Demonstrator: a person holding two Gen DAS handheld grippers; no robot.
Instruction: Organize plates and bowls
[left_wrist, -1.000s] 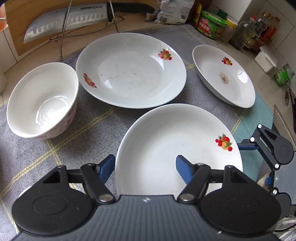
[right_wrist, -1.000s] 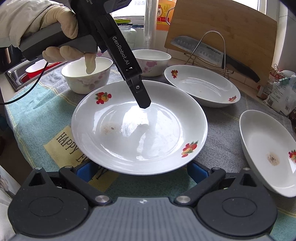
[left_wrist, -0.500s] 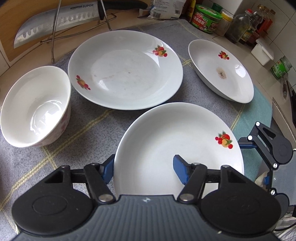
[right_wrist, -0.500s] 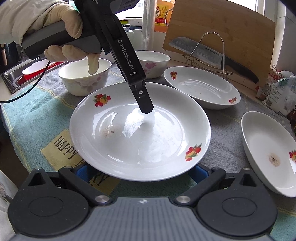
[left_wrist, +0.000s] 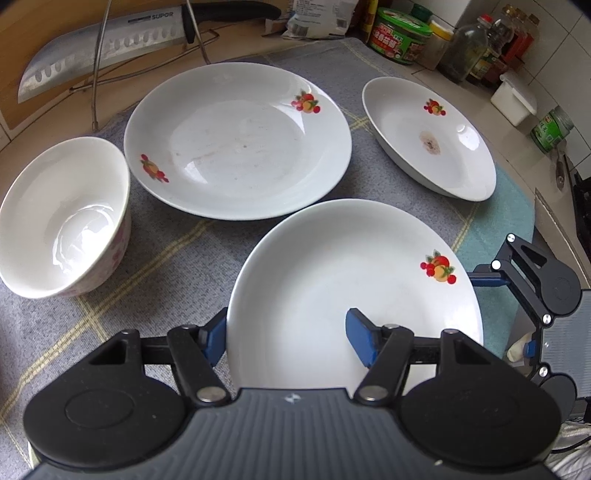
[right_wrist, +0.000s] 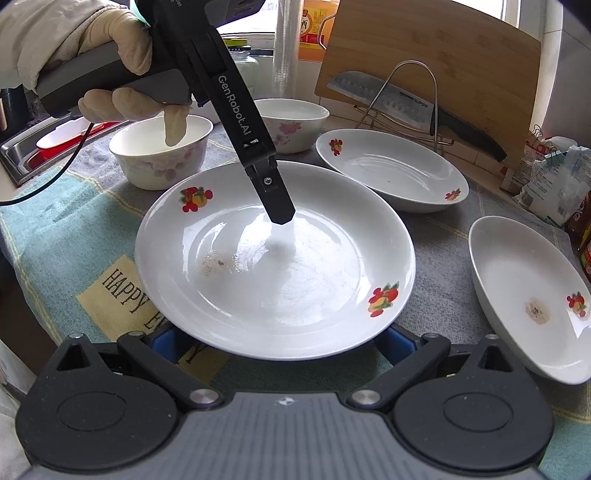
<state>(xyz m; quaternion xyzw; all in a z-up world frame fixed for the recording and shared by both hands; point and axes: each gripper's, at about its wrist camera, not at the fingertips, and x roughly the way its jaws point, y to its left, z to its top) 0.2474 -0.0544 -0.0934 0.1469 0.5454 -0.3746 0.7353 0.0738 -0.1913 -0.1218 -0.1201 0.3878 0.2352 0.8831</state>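
Note:
A white plate with fruit prints lies nearest me on the checked cloth. My left gripper is shut on its rim, with one blue pad outside the edge and the other inside the well. In the right wrist view one of its fingers reaches down into the plate, held by a gloved hand. My right gripper stands open at the opposite rim, its tips hidden under the edge. Also on the cloth are a second large plate, an oval dish and two floral bowls.
A knife rests on a wire rack against a wooden cutting board at the back. Jars and bottles line the far corner. A sink with red items lies off the cloth's left end.
The left jaws have come together onto the near plate's rim, and the plate has shifted slightly. Neither hand has moved.

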